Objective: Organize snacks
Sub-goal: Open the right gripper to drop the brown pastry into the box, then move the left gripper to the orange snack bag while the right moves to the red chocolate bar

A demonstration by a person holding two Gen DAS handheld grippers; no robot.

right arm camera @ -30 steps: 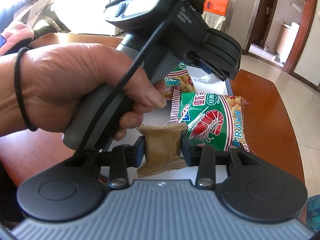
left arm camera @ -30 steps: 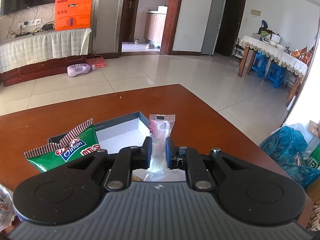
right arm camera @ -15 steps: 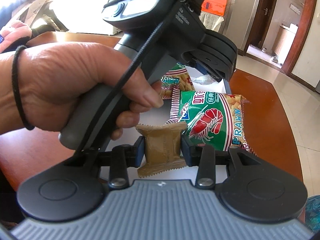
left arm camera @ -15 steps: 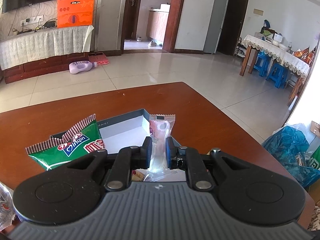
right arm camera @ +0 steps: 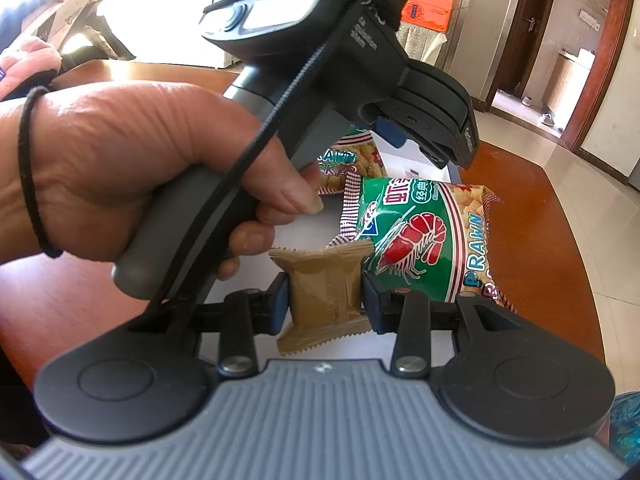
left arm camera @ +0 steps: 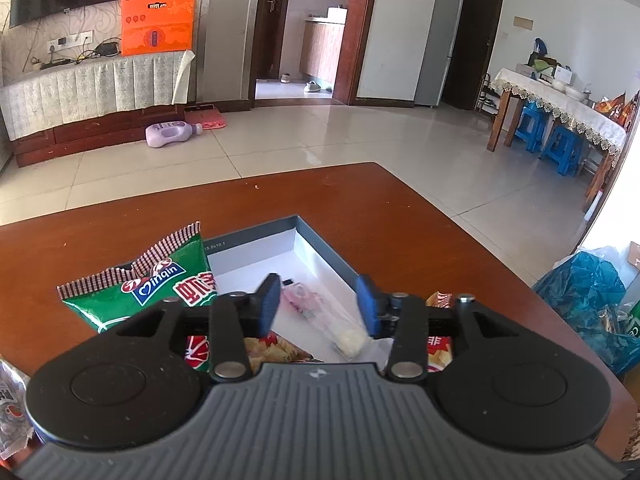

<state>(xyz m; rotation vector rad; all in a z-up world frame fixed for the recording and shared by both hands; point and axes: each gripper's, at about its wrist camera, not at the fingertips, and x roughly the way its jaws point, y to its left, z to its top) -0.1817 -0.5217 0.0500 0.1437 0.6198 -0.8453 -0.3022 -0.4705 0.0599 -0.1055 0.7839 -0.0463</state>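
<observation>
My left gripper point(left arm camera: 318, 300) is over a shallow grey box with a white floor point(left arm camera: 256, 264), and its jaws are opening. A clear pink-printed snack packet point(left arm camera: 320, 312) lies blurred on the box floor between and below the blue pads, free of them. A green prawn-cracker bag point(left arm camera: 160, 288) leans over the box's left wall. My right gripper point(right arm camera: 324, 298) is shut on a small brown snack packet point(right arm camera: 324, 284) above the box. The person's hand point(right arm camera: 120, 168) holding the left gripper point(right arm camera: 412, 132) fills that view's left side. Another green prawn-cracker bag point(right arm camera: 432, 232) lies just beyond the brown packet.
The box rests on a brown wooden table point(left arm camera: 400, 216). A red snack bag point(left arm camera: 438, 344) lies under the left gripper's right finger. A clear wrapper point(left arm camera: 10, 400) sits at the table's left edge. A blue plastic bag point(left arm camera: 580, 304) sits off the table's right side.
The left gripper's jaws have spread apart and let go of the pink-printed packet, which has dropped from upright onto the box floor. The right gripper and its brown packet have stayed still.
</observation>
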